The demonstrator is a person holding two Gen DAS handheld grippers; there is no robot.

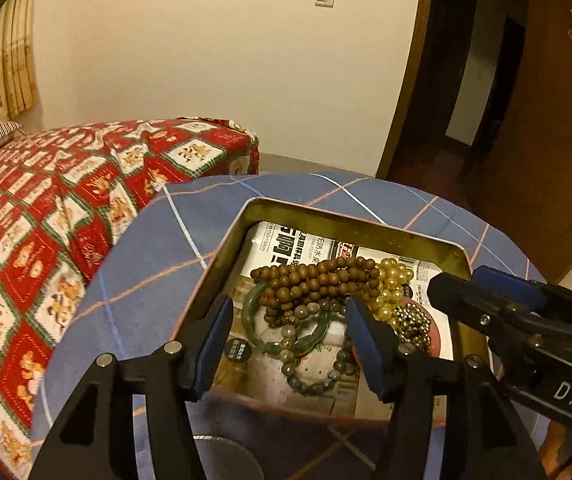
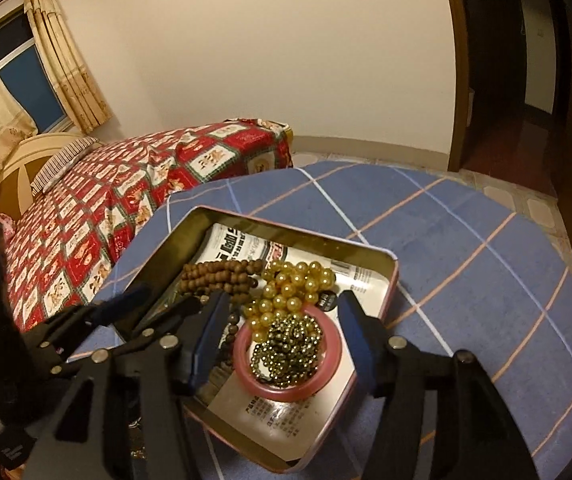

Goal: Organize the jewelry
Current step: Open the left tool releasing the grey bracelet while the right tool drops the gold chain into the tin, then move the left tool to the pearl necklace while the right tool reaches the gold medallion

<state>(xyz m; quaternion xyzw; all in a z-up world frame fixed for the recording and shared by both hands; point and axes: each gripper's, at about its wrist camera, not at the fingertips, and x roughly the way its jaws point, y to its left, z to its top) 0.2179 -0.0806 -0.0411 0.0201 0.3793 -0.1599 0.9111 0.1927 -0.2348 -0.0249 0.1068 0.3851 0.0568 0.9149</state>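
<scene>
Btwn R jaws: pink bangle (image 2: 288, 390)

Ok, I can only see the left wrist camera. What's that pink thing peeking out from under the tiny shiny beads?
Observer: It's a pink bangle, a whole ring lying flat in the tin.
Operator: Are the shiny beads sitting on it?
Observer: The metallic bead chain is piled inside the ring.
Operator: Is the other gripper grabbing it?
Observer: No. The right gripper is open, with one finger on each side of the bangle.
</scene>
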